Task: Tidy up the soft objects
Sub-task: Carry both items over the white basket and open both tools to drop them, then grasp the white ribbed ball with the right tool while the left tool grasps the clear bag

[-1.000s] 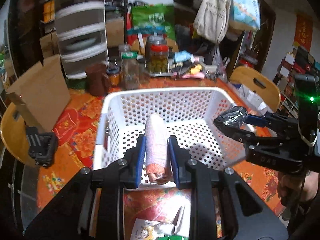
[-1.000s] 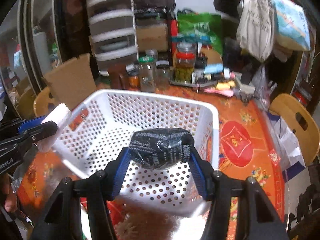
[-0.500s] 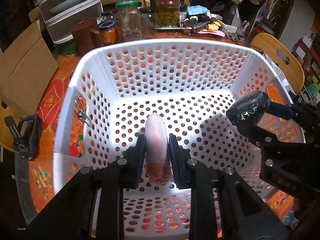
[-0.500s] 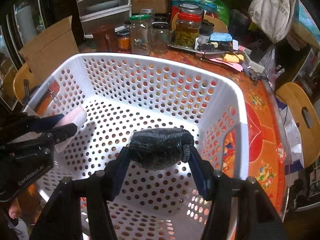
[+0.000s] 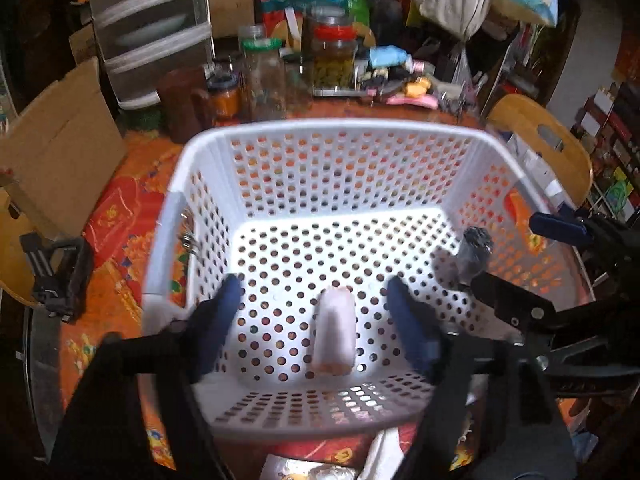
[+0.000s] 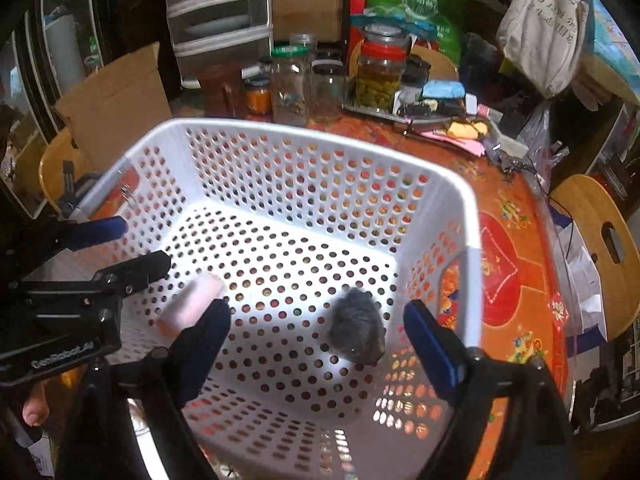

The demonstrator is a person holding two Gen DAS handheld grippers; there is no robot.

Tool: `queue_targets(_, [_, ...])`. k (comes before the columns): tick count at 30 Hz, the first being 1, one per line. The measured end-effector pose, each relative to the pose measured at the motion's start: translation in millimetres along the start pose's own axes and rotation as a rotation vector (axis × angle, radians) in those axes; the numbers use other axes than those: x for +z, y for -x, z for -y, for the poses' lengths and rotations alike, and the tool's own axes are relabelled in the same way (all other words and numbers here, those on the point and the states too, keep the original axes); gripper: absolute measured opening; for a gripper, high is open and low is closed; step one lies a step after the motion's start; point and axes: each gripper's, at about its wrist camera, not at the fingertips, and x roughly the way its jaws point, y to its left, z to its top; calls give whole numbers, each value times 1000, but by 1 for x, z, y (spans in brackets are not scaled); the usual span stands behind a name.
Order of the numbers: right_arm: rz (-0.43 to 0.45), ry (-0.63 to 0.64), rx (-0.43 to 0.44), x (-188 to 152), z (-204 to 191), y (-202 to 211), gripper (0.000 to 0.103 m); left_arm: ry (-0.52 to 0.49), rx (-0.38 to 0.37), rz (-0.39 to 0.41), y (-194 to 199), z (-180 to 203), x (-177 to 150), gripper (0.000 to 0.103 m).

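Note:
A white perforated basket (image 5: 320, 136) (image 6: 472, 240) stands on the orange patterned table. A pale pink rolled cloth (image 5: 334, 330) (image 6: 192, 304) lies on the basket floor at the near side. A dark grey rolled sock (image 6: 356, 336) (image 5: 474, 250) lies on the floor near the right wall. My left gripper (image 5: 314, 320) is open above the pink roll, jaws wide on either side of it. My right gripper (image 6: 316, 344) is open over the grey roll; it also shows in the left wrist view (image 5: 532, 264).
Glass jars (image 5: 334, 62) (image 6: 378, 76), a plastic drawer unit (image 5: 152, 28), a cardboard box (image 5: 60, 148) and clutter stand behind the basket. Wooden chairs (image 5: 540, 140) (image 6: 600, 232) flank the table. Papers (image 5: 320, 468) lie in front of the basket.
Both grippers opened and let go. The pink roll and the grey roll dropped onto the basket floor. Both grippers pulled back and up a little.

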Motion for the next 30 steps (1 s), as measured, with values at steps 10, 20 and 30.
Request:
queue_targets(10, [98, -31, 8, -16, 10, 51, 103, -33, 35, 108, 71, 3, -12, 103])
queue_targets(20, [189, -51, 13, -69, 11, 91, 103, -42, 59, 199, 137, -5, -79, 103])
queue_targets(30, [208, -56, 19, -147, -5, 95, 103, -2, 54, 233, 161, -33, -169, 103])
